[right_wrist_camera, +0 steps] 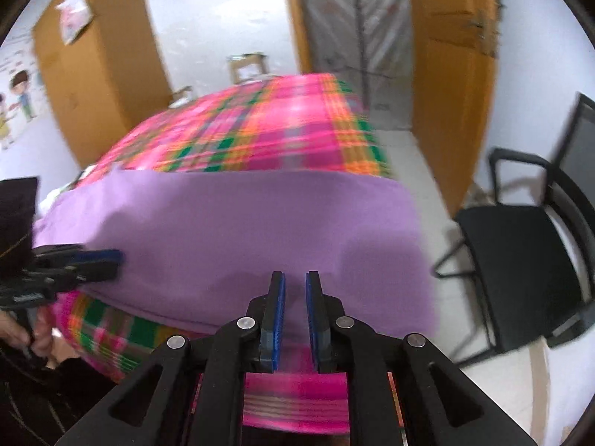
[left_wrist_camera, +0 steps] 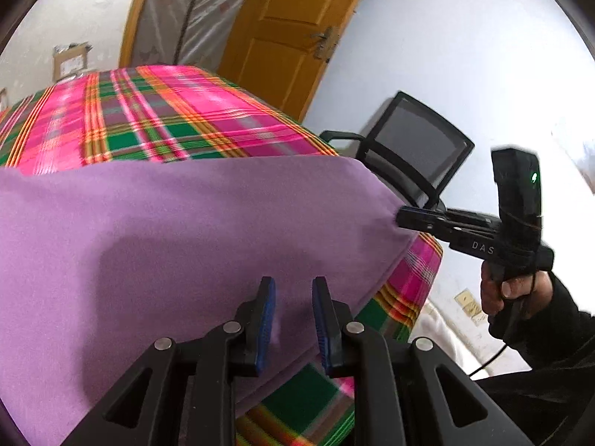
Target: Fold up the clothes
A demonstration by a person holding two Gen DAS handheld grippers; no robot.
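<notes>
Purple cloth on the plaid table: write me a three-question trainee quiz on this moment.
1. True or false: the purple cloth lies on bare wood.
2. What stands beside the table? A) stool B) black mesh chair C) sofa
3. Fill in: the right gripper pinches the cloth at its ____.

Key: 1 false, it lies on a plaid tablecloth; 2 B; 3 corner.
</notes>
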